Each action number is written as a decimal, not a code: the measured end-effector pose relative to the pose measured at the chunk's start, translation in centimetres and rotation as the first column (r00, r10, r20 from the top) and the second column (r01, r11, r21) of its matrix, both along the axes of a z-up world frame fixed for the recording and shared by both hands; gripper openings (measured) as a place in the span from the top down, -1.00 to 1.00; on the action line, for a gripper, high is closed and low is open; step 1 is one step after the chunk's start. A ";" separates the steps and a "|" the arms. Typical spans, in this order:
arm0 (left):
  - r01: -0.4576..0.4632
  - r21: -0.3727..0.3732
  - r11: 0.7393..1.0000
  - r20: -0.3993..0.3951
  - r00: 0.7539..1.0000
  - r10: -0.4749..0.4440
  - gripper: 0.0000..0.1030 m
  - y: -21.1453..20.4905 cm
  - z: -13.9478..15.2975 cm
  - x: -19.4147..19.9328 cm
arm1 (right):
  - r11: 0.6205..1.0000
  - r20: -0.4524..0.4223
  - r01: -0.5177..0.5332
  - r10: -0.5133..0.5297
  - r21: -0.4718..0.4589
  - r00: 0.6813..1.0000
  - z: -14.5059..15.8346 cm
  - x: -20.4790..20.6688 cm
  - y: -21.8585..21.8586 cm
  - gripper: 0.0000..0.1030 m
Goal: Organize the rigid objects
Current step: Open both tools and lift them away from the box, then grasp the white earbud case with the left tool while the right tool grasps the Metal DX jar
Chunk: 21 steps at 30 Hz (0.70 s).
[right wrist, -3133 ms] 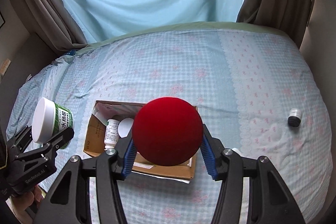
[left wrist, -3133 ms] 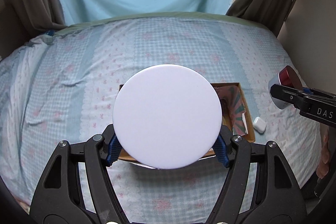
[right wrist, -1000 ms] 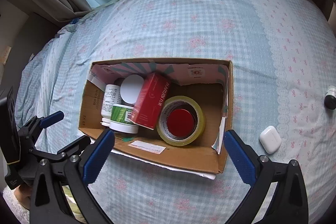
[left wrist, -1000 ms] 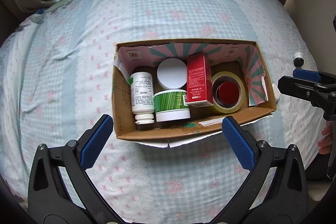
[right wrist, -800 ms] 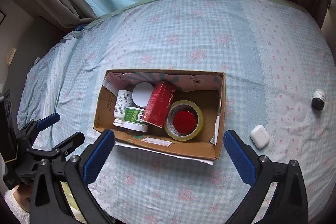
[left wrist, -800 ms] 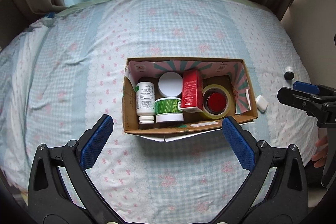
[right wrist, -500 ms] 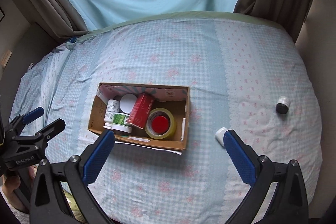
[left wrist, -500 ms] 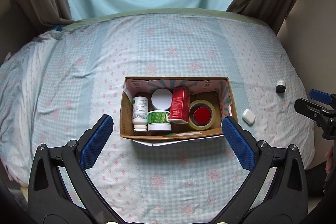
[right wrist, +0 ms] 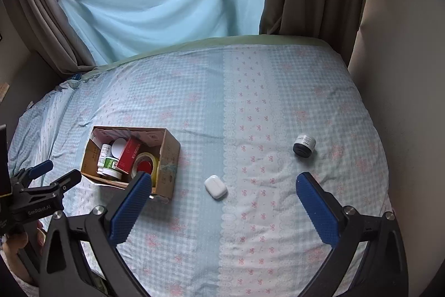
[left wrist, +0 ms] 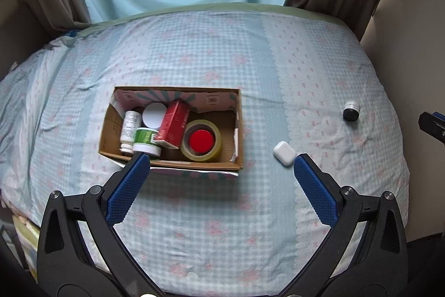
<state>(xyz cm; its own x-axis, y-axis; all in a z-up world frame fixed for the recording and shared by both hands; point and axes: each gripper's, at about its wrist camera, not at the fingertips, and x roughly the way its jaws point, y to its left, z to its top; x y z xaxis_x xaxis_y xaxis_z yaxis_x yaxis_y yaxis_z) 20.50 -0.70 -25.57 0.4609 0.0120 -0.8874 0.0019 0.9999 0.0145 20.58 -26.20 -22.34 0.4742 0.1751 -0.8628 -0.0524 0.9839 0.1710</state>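
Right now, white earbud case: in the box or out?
Out. The white earbud case lies on the bedspread, right of the cardboard box, apart from it.

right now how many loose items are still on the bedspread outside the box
2: a white rounded earbud case beside the brown cardboard box, and a small dark jar farther right. None seems hidden.

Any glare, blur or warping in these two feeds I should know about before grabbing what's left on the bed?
Left wrist: soft even daylight, no glare; slight blur on the box contents; fisheye bows the bed edges. Right wrist: bright window top left, corners vignetted, earbud case and small jar sharp.
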 end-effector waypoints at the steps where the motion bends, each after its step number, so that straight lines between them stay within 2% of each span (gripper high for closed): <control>1: 0.001 -0.007 1.000 -0.004 1.000 -0.001 -1.00 -1.4 -0.5 -0.2 | 1.000 -0.009 -0.004 0.004 0.002 1.000 -0.5 0.1 -1.4 -1.00; 4: 0.020 -0.029 0.999 -0.019 1.000 -0.021 -1.00 -5.4 -2.4 -0.4 | 1.000 -0.032 -0.012 0.012 -0.019 0.999 -2.0 0.6 -4.9 -1.00; 7: 0.039 -0.015 0.999 -0.062 0.997 -0.040 -1.00 -8.7 -5.1 -0.1 | 0.999 -0.050 -0.003 0.000 -0.051 0.999 -3.6 1.3 -8.0 -1.00; 11: 0.025 -0.024 0.999 -0.109 0.994 -0.028 -1.00 -11.5 -9.2 0.6 | 0.997 -0.064 0.008 -0.013 -0.078 0.998 -6.6 2.7 -10.7 -1.00; 14: 0.007 -0.003 1.000 -0.121 0.993 -0.007 -1.00 -13.0 -12.3 1.4 | 0.995 -0.066 0.018 -0.024 -0.096 0.998 -9.3 3.8 -11.8 -1.00; 18: -0.090 -0.027 0.996 -0.155 0.984 0.085 -0.99 -13.3 -16.8 3.0 | 0.994 -0.079 0.047 -0.055 -0.096 0.995 -12.9 5.7 -12.7 -1.00; 21: -0.183 -0.052 0.982 -0.176 0.969 0.171 -0.99 -13.1 -19.8 4.3 | 0.994 -0.104 0.082 -0.089 -0.069 0.991 -15.7 7.3 -13.0 -1.00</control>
